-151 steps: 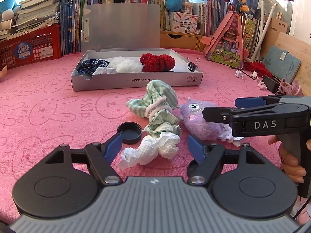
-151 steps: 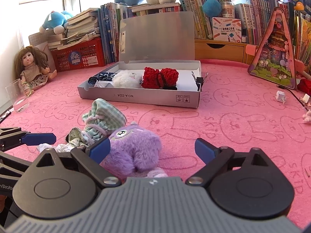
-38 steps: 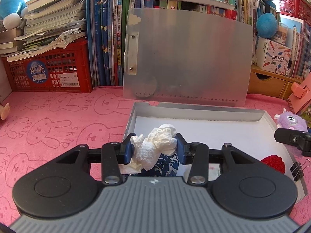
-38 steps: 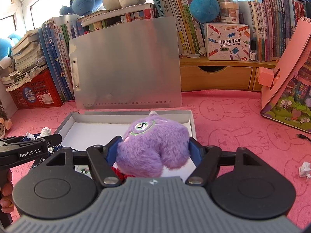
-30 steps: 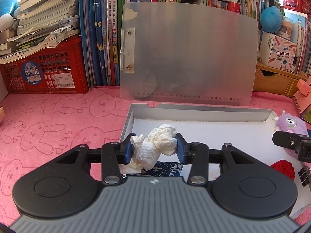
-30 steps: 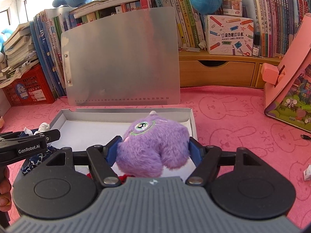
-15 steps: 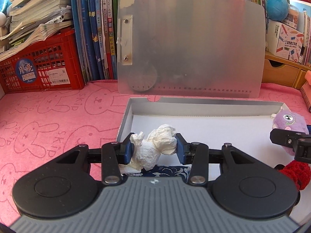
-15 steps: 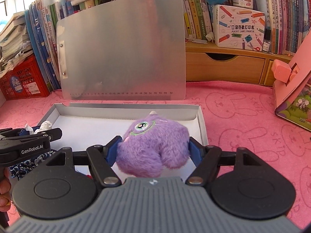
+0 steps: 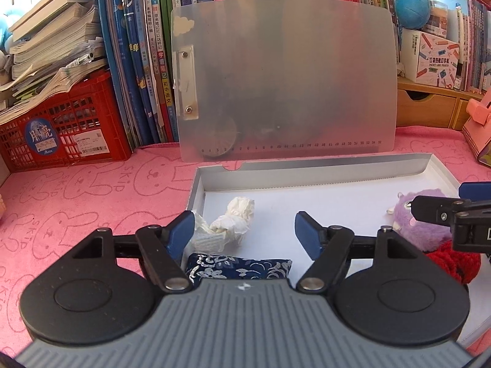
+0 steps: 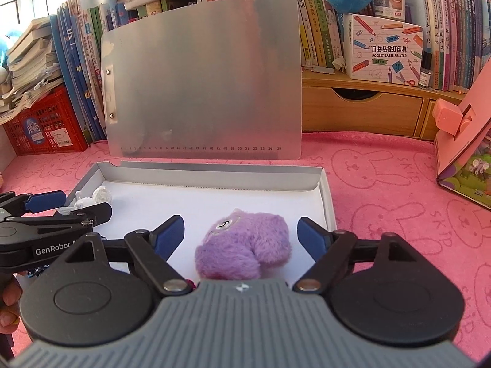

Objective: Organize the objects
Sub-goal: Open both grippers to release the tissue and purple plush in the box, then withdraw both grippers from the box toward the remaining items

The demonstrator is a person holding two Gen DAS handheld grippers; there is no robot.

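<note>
A shallow white cardboard box (image 9: 307,173) (image 10: 214,176) lies on the pink cloth. My left gripper (image 9: 245,234) is open above its left end. A crumpled white cloth (image 9: 228,225) lies in the box by the left finger, with a blue patterned pouch (image 9: 239,270) just below it. My right gripper (image 10: 241,233) is open over the box's right end. A purple plush toy (image 10: 245,248) lies in the box between its fingers and also shows in the left wrist view (image 9: 411,217). A red knitted item (image 9: 451,260) lies beside it.
A frosted clipboard (image 9: 285,76) (image 10: 205,76) stands upright behind the box. Books and a red crate (image 9: 61,125) line the back left. A wooden drawer shelf (image 10: 362,107) and a pink toy house (image 10: 466,141) stand at the right.
Both grippers have opened. The white cloth has dropped into the box's left end and the purple plush into its right end.
</note>
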